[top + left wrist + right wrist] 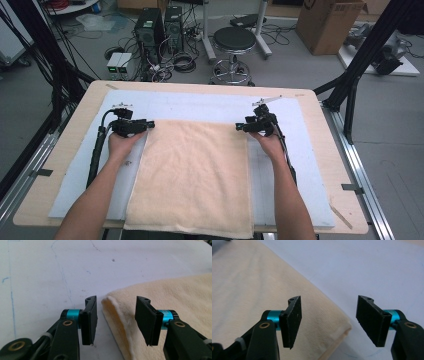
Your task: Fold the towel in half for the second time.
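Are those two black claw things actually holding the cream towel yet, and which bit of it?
Not yet. The left gripper straddles one far corner of the towel, the right gripper the other, both with jaws apart and not pressing the cloth.

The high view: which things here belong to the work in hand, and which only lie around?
Part of the work:
- cream towel, folded, on the white mat
- left claw, open at its far left corner
- right claw, open at its far right corner

Lying about:
- black stool
- cardboard box
- computer towers
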`<state>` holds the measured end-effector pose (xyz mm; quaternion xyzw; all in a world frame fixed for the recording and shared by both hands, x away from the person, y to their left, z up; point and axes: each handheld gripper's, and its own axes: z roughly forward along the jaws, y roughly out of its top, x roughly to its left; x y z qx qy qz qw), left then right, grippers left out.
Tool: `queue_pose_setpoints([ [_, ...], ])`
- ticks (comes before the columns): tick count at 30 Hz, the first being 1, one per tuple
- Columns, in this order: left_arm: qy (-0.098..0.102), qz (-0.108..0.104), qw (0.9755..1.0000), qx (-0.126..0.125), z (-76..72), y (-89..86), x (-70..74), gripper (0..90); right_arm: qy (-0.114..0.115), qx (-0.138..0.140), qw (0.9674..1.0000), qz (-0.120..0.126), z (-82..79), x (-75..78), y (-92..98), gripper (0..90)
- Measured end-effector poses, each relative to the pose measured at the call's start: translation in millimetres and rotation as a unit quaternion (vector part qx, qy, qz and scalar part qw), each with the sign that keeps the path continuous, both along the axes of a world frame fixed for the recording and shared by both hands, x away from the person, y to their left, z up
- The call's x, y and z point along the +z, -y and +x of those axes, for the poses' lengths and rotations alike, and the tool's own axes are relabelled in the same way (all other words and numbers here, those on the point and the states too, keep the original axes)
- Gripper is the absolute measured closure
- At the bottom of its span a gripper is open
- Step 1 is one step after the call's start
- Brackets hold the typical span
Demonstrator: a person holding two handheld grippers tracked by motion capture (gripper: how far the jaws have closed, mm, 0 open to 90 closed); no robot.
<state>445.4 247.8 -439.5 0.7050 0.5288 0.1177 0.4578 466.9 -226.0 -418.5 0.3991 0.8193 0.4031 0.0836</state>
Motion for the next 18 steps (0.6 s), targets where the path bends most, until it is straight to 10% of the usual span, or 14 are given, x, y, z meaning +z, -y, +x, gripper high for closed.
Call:
queue_pose_setpoints([
  [8,-0.035,-0.027,0.999,-0.001,6.8,1.3,-8.3,53.6,-0.041,0.01,0.9991,-0.009,6.8,-17.1,2.3,51.4],
  [18,-0.026,0.014,0.9995,-0.004,12.6,11.8,-2.1,82.1,-0.056,0.035,0.9978,0.0,9.5,-16.0,-2.4,81.8],
])
